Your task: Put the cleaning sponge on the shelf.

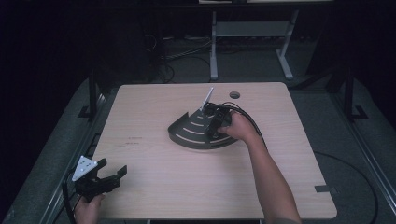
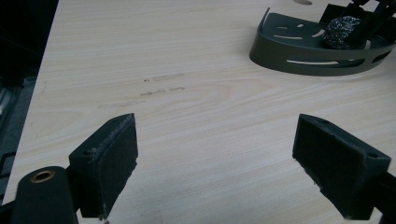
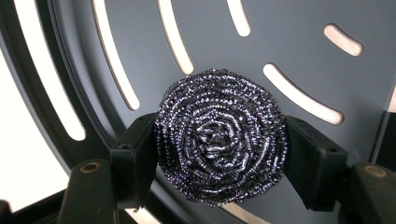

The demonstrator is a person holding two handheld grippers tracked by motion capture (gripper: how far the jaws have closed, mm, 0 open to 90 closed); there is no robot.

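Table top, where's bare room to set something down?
The light wooden table is bare between the dark slotted quarter-round shelf and the left tongs, and along the far left edge. It is crowded at the shelf, where the right tongs grip a round steel-wool scourer.

A round steel scouring pad point(image 3: 221, 136) sits clamped between the two black fingers point(image 3: 135, 158) of the right gripper point(image 3: 219, 154), one pressing on each side of it. Its coiled wire spirals in toward the middle. Behind it lies a dark grey tray point(image 3: 299, 32) cut with long curved slots, with pale surface point(image 3: 28, 154) beyond its curved rim at the left.
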